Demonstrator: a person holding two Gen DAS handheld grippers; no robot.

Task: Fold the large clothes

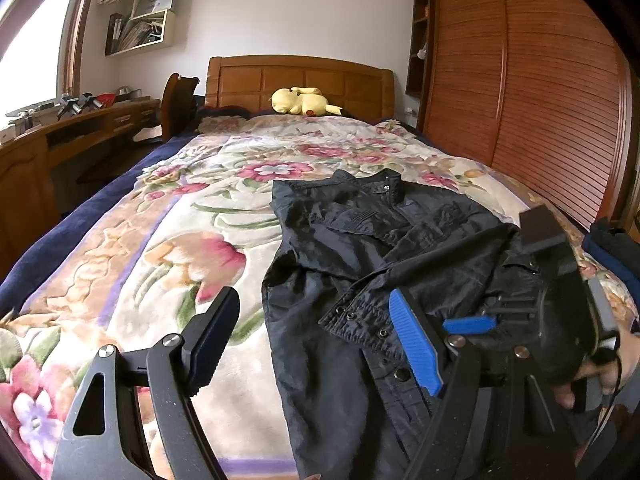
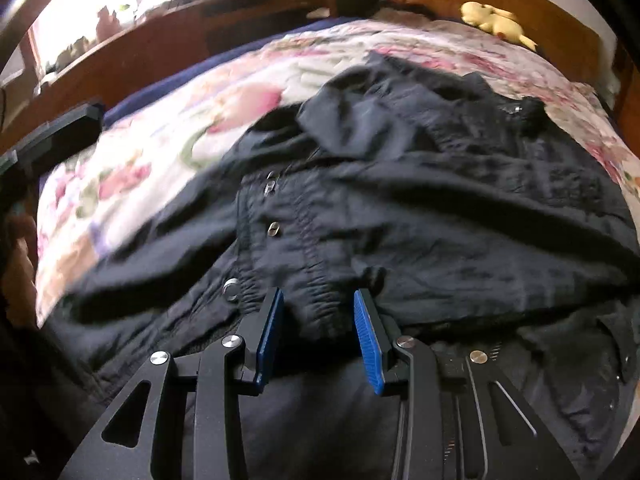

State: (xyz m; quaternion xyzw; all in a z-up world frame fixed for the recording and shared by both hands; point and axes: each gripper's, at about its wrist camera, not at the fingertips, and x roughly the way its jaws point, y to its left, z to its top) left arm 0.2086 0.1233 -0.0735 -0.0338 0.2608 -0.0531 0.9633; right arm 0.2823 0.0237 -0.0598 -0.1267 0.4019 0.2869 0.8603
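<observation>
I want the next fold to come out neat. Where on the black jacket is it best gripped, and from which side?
Probably the gathered bottom hem of the jacket, coming from the foot of the bed. That band is thick and bunched up, so it pinches easily, and it lies nearest, with the collar far up. The right claw already straddles it.

1. A floral blanket [image 1: 208, 216] in pink, cream and green covers the bed across the middle of the frame, a dark blue cover [image 1: 80, 224] showing along its left edge.
2. A yellow plush toy [image 1: 304, 102] lies at upper centre against the wooden headboard [image 1: 300, 76].
3. A wooden desk [image 1: 60, 128], cluttered on top, runs along the left under a bright window [image 1: 36, 40].
4. Wall shelves [image 1: 140, 20] holding books hang at upper left.
5. A slatted wooden wardrobe [image 1: 540, 80] fills the right side.
</observation>
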